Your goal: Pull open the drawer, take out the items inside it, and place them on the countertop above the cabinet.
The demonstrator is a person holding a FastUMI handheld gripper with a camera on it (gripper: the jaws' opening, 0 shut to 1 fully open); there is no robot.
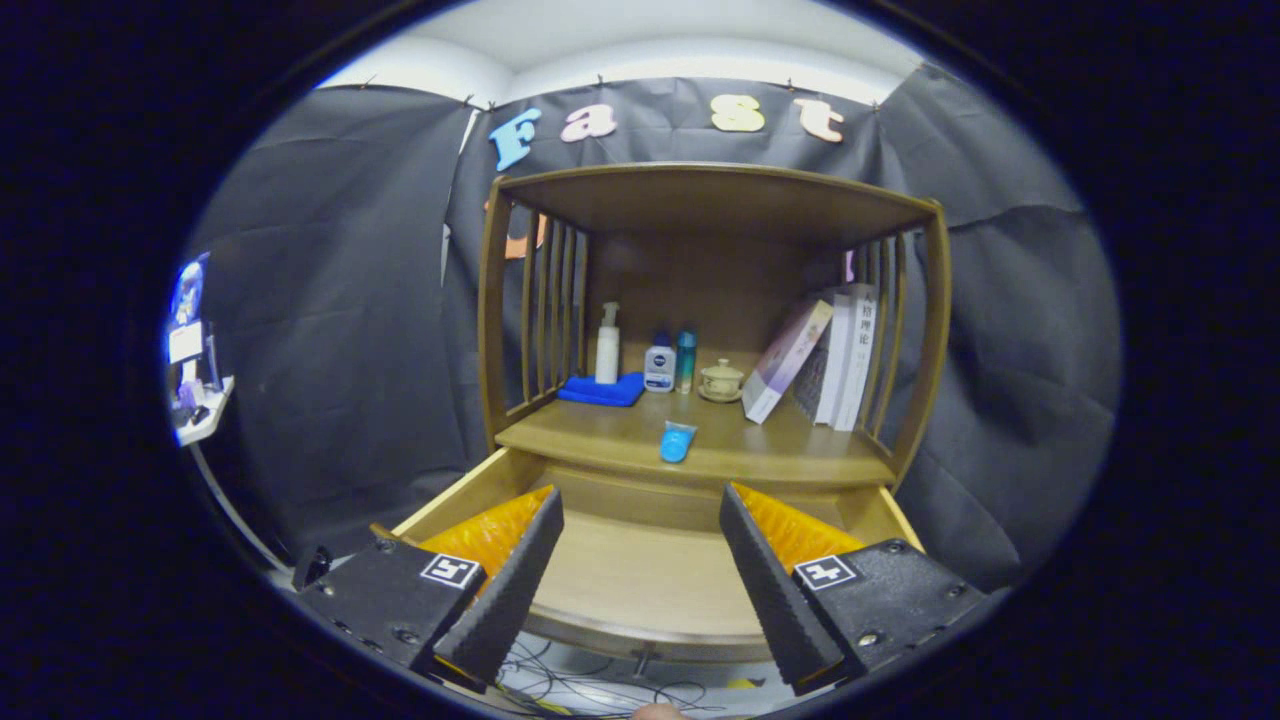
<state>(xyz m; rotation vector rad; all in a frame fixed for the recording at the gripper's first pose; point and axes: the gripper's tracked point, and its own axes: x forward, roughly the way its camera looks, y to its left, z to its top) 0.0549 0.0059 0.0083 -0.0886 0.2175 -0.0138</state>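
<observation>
NIVEA brand on small white bottle (659, 367), standing on worktop (780, 455) well beyond tongs (640, 535), between white pump bottle (607, 345) and teal bottle (686, 360). Chinese characters on white book spine (860, 350), beyond right finger; too small to read surely. Black-and-white square marker (450, 570) on left finger base, another marker (827, 572) on right; tongs spread wide, gripping nothing.

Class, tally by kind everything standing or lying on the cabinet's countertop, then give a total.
Bottles: 3 (pump bottle, white bottle, teal bottle)
Cloths: 1 (blue cloth)
Lidded cups: 1 (cup)
Books: 3 (books)
Blue tubes: 1 (tube)
Total: 9
The gripper is open over the drawer.
</observation>
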